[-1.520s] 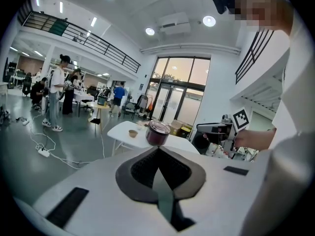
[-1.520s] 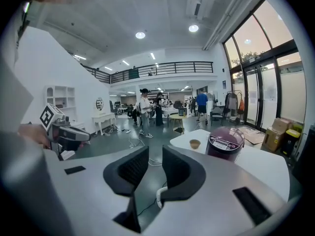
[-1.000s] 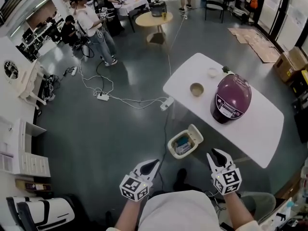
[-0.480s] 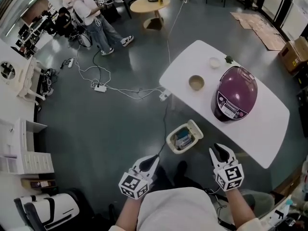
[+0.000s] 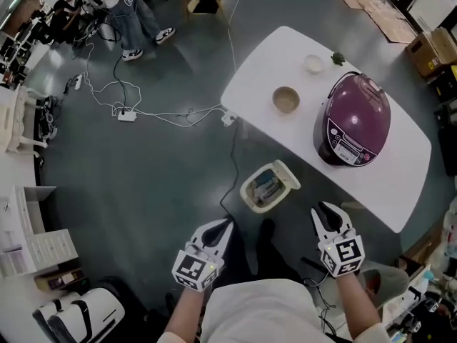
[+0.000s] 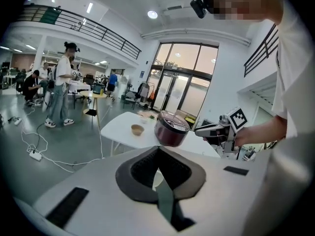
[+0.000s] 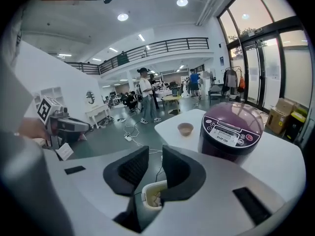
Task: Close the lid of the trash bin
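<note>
**A:** Which step are we on?

**B:** Approach, by my read. The small cream rectangular plastic trash bin sits on the grey floor just beside the white table. Its hinged cream lid stands open on the table side, with the contents showing. Nothing touches it.

**A:** Grippers?

**B:** Left gripper: jaws pressed together at the tips, nothing between them. Right gripper: jaws a narrow gap apart and empty. In the right gripper view the bin shows through that gap, lower down and not in contact. Both hover near the person's body, apart from the bin.

**A:** Next move?

**B:** Probably lower the right gripper, which is nearer the lid side. Get the jaw tips behind the lid's free edge and push it over the opening until it lies flat. No grasp needed. The bin looks light, so a hard shove may slide it.
</note>
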Demonstrator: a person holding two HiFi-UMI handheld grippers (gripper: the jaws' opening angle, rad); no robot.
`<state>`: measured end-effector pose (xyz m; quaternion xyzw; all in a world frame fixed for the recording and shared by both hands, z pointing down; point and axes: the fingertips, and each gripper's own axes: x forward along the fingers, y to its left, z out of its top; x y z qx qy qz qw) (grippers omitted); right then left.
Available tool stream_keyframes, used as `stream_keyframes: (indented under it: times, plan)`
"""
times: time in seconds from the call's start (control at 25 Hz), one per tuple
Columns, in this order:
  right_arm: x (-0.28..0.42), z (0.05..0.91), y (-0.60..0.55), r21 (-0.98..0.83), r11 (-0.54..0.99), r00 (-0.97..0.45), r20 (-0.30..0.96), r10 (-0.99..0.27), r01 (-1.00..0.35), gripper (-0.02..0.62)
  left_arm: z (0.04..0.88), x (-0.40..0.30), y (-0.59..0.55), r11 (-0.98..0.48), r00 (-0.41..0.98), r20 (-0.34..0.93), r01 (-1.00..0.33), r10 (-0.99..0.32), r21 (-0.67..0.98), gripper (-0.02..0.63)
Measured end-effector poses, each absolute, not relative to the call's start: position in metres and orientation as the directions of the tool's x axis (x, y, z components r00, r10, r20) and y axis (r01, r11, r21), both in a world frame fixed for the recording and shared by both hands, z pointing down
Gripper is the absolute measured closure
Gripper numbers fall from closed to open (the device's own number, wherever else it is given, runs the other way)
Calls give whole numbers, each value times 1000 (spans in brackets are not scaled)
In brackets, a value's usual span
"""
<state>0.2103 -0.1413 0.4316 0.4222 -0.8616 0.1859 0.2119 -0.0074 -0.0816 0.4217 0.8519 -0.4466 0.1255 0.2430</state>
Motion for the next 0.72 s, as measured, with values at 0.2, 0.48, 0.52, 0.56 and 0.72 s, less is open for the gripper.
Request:
stream_keyframes:
  times: [0.2,0.48,0.52,0.56,0.72]
  plan:
    - [198,466,-157,-141,546,-523,554,-648,-826,495,462,-12,-99,-536,613,458,-789,-644,301,592]
    - [187,538,-178,-145,532,-498,611,-615,-834,495,518,-14,-117,-539,634,482,-771,-605,338,592]
    - [186,549,-179,-143,528,-491,621,-611,-837,495,526,-15,-117,-539,637,483,-769,-601,344,592]
    - [185,559,-180,-140,524,-484,630,-607,-840,495,534,-16,-117,-537,639,486,-768,-597,351,592]
    - [193,608,-187,-130,510,-457,663,-593,-850,495,574,-12,-117,-547,648,504,-758,-571,355,592]
